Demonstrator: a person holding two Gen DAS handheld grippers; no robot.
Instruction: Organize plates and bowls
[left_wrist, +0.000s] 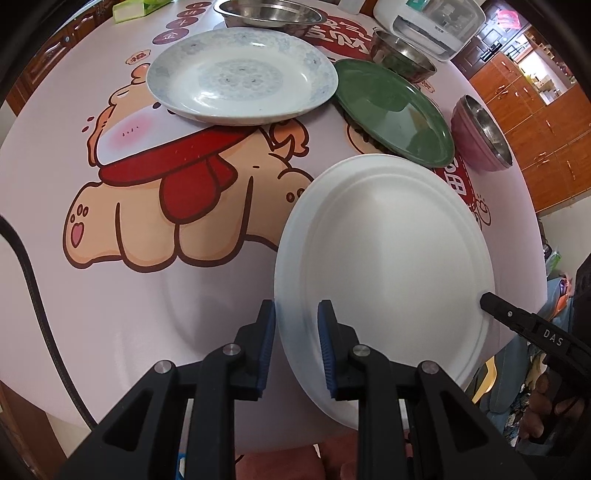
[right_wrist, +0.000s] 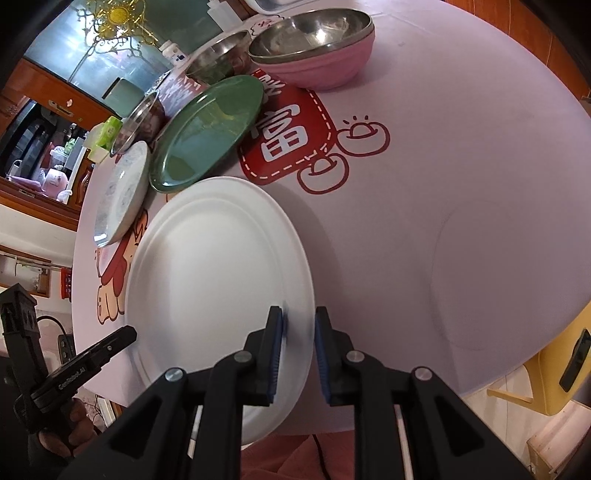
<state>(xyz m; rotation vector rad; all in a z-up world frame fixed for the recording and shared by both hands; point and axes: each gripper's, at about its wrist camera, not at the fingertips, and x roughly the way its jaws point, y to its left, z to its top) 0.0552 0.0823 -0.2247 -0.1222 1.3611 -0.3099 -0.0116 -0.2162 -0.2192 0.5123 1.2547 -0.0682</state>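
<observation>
A plain white plate (left_wrist: 384, 266) lies near the table's front edge; it also shows in the right wrist view (right_wrist: 218, 280). My left gripper (left_wrist: 297, 317) is open, its jaws astride the plate's left rim. My right gripper (right_wrist: 298, 325) is open, its jaws astride the plate's right rim. Behind lie a green plate (left_wrist: 391, 107) (right_wrist: 207, 129) and a blue-patterned white plate (left_wrist: 240, 74) (right_wrist: 122, 192). A pink bowl with a steel inside (left_wrist: 480, 136) (right_wrist: 314, 48) stands beyond.
Two steel bowls (left_wrist: 269, 14) (left_wrist: 402, 55) stand at the back, with a white appliance (left_wrist: 432, 26) behind. The round table has a pink cartoon cloth (left_wrist: 147, 221). A black cable (left_wrist: 33, 273) hangs at the left edge. A yellow chair (right_wrist: 554, 369) stands right.
</observation>
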